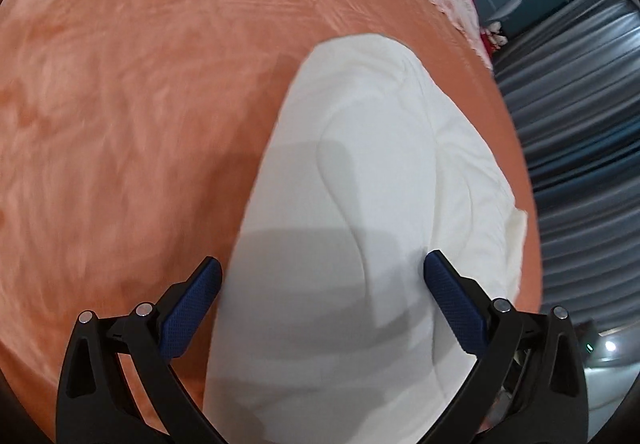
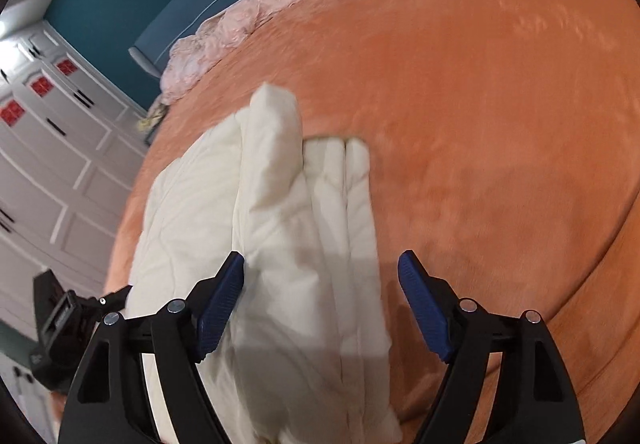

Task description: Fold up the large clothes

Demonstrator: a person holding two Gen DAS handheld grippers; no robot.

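Note:
A white padded garment (image 1: 372, 171) lies folded on an orange blanket (image 1: 140, 103). In the right wrist view the garment (image 2: 280, 228) shows several folded layers, with one thick fold standing up at its far end. My left gripper (image 1: 322, 264) is open and empty, hovering over the garment's near end. My right gripper (image 2: 320, 264) is open and empty, above the garment's right edge. The other gripper's black body (image 2: 60, 324) shows at the left edge of the right wrist view.
A pink quilt (image 2: 248, 23) lies bunched at the head of the bed against a teal headboard (image 2: 192, 3). White wardrobe doors (image 2: 52, 147) stand beside the bed. Grey curtains (image 1: 576, 115) hang past the bed's edge.

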